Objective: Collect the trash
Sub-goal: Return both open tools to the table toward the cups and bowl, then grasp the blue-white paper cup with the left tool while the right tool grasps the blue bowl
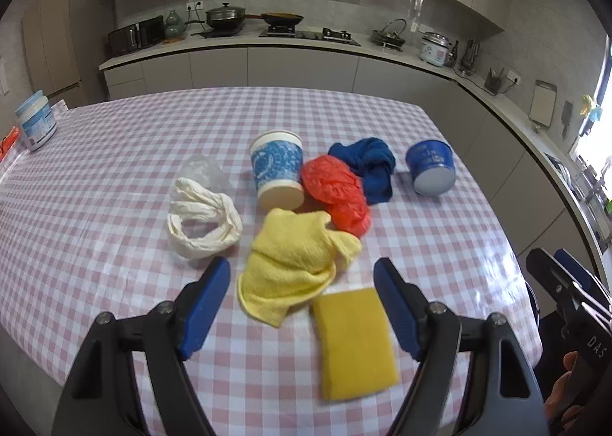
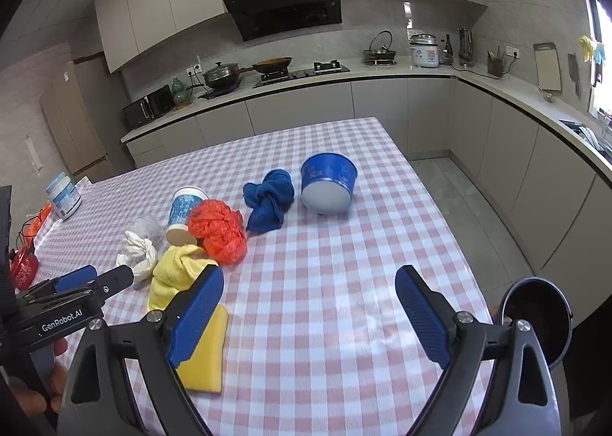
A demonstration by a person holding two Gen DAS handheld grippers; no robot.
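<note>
On the pink checked table (image 1: 114,176) lie a white crumpled bag (image 1: 202,222), a clear plastic wad (image 1: 202,170), a tipped blue-white paper cup (image 1: 277,174), an orange plastic bag (image 1: 338,193), a blue cloth (image 1: 373,166), a tipped blue bowl (image 1: 432,166), a yellow cloth (image 1: 294,264) and a yellow sponge (image 1: 354,342). My left gripper (image 1: 302,275) is open and empty, over the yellow cloth's near edge. My right gripper (image 2: 310,287) is open and empty above bare table, the blue bowl (image 2: 329,187) ahead. The black bin (image 2: 535,321) stands off the table's right edge.
A white and blue jar (image 1: 36,126) stands at the table's far left, with red items (image 2: 25,264) beside it. Kitchen counters with a stove, pots and a rice cooker (image 2: 424,49) run behind and along the right wall.
</note>
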